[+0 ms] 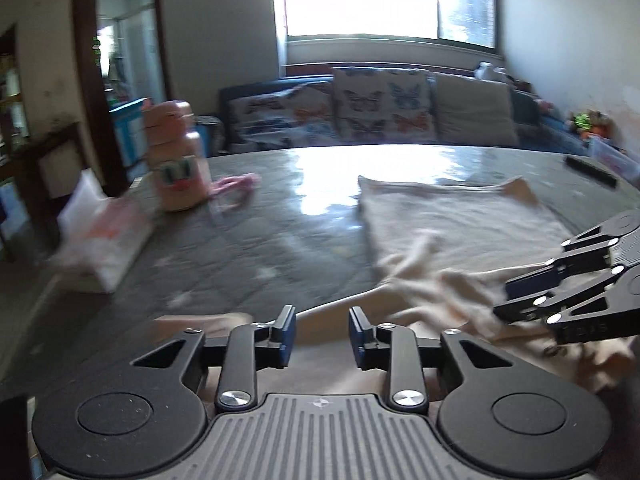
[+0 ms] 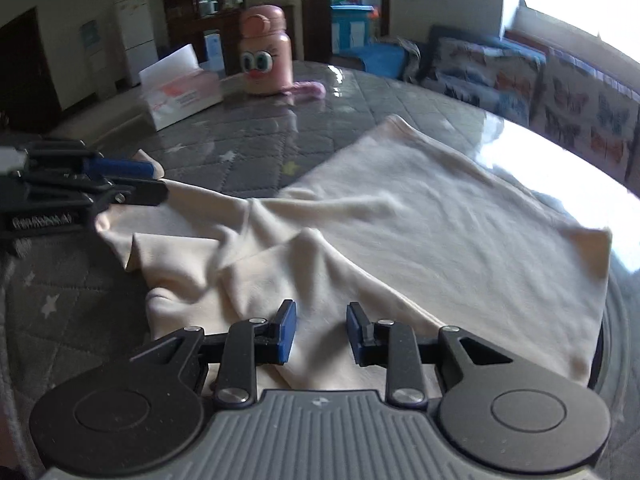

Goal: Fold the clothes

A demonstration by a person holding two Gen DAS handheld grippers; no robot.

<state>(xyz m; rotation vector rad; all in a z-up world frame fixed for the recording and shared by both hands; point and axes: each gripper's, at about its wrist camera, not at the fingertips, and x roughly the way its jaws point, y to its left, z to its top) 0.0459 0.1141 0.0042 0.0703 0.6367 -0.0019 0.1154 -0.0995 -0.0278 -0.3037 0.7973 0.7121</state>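
A cream garment [image 2: 420, 216] lies on the round table [image 2: 248, 152], flat at its far side and bunched into folds [image 1: 448, 292] at the near side. My left gripper [image 1: 322, 336] hovers at the garment's near edge with its blue pads apart, and nothing is pinched between them. From the right wrist view it [image 2: 160, 182] sits at the left, beside a loose corner of the cloth. My right gripper [image 2: 320, 332] is over the crumpled part, pads apart, with cloth lying beneath the gap. In the left wrist view it [image 1: 502, 298] enters from the right above the bunched folds.
A pink cartoon bottle [image 2: 266, 54] stands at the far side of the table with a pink strap [image 2: 308, 90] beside it. A white and pink tissue box [image 2: 182, 94] lies near the edge. A dark flat object [image 1: 590, 170] rests at the far right rim. A sofa with butterfly cushions [image 1: 380, 104] stands behind.
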